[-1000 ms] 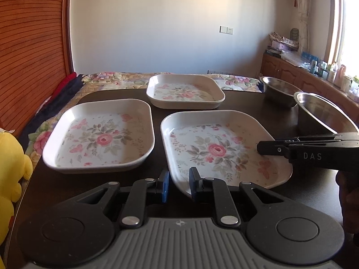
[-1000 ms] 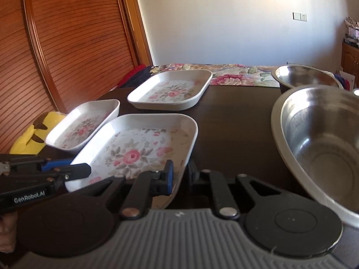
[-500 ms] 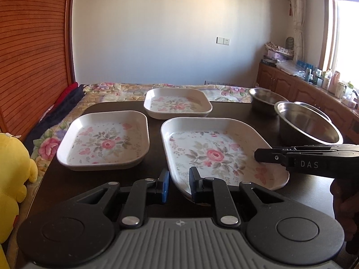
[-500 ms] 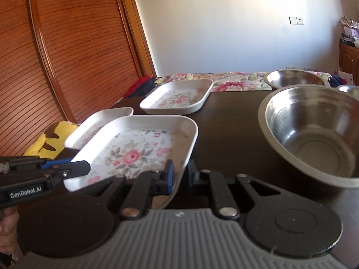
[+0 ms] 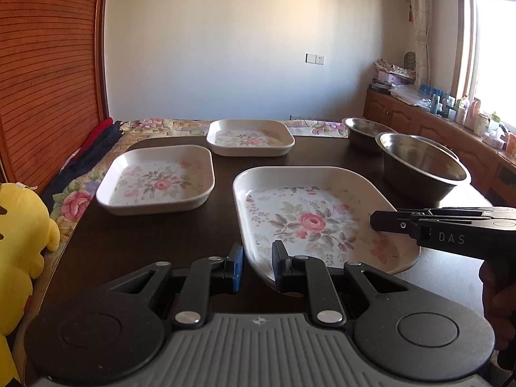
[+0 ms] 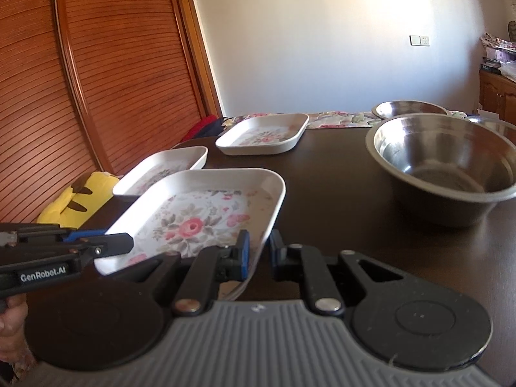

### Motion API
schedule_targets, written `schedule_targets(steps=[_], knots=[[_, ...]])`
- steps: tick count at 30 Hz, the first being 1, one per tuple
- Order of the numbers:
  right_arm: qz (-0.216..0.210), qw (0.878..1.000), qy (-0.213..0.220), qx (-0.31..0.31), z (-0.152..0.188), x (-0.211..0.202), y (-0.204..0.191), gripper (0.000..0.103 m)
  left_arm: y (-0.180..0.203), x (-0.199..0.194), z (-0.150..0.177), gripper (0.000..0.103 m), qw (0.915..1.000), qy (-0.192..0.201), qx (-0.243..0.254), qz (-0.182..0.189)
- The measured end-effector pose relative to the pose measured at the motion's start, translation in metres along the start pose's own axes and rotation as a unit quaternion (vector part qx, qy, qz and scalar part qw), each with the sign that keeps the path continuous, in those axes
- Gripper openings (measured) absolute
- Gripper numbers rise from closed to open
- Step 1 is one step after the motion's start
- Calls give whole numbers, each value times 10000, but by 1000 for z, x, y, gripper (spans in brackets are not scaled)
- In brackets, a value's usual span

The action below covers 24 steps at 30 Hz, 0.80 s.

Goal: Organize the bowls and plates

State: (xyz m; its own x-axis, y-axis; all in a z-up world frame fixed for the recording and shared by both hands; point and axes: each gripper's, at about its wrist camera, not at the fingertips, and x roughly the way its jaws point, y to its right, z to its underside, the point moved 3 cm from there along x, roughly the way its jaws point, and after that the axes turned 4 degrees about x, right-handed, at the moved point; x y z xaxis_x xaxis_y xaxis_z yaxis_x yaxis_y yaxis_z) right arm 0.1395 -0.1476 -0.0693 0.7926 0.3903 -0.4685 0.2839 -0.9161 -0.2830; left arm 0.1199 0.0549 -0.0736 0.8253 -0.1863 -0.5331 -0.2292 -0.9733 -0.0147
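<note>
**Both grippers on the big floral plate**

From the left wrist view: the left gripper (image 5: 256, 266) has its jaws pinched on the near rim of the large floral plate (image 5: 309, 219), one finger inside the wall, one outside. The plate sits over the dark table (image 5: 135, 245), its near end looking slightly raised. The right gripper (image 5: 374, 221) reaches in over its right rim, but this side view doesn't show whether it's clamped. Its long axis runs away from us toward the far wall. A medium floral plate (image 5: 158, 180) lies to the left, a small floral plate (image 5: 250, 138) behind, steel bowls (image 5: 419, 164) to the right.

Right wrist view now: the right gripper (image 6: 258, 254) is clamped on the near right rim of that same large floral plate (image 6: 200, 216), with the left gripper (image 6: 122, 244) at its left edge.

I'd call this plate stiff, light and smooth, melamine perhaps, so slippery at a thin rim. Two opposite rim holds look sensible, keeping it level.
</note>
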Motion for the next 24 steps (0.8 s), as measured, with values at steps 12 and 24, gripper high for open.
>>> schedule_targets(steps=[12,24], knots=[[-3,10000,-31,76,21,-9,-6,15,0,-7,23,20,10000,-85,-34,-9],[4,9999,-61,152,28,-11,-5,15,3,-2,30,20,9998,-201,-37,-36]])
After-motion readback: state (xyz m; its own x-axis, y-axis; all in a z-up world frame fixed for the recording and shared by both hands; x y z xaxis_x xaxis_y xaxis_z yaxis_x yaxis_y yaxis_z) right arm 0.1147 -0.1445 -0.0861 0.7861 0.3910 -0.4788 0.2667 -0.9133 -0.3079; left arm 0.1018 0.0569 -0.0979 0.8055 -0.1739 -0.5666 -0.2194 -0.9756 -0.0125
